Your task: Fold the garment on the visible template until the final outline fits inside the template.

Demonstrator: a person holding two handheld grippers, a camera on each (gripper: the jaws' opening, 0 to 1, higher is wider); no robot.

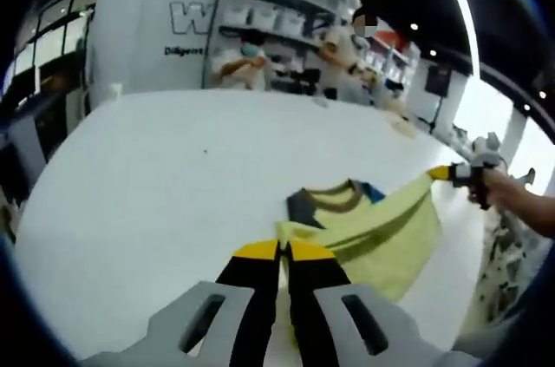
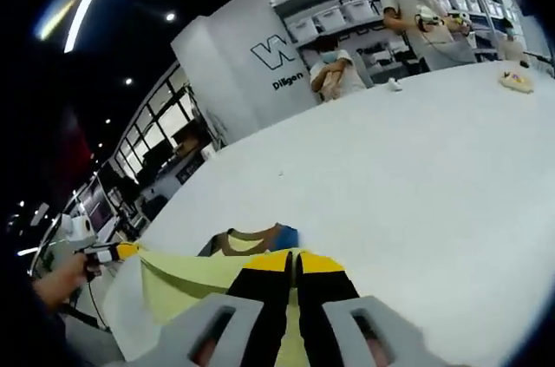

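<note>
Yellow-tipped jaws of the left gripper [image 1: 284, 252] and right gripper [image 2: 295, 261], apparently both clamped on the yellow garment [image 1: 381, 228], stretch its long axis between them above the white table [image 1: 173, 185].

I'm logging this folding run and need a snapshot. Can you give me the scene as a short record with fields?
surface: white table
garment: yellow shirt with brown collar, partly lifted
left gripper: shut on shirt edge
right gripper: shut on shirt edge
shirt state: stretched between both grippers, not yet folded flat
template: cannot tell
background: people by shelves
</note>
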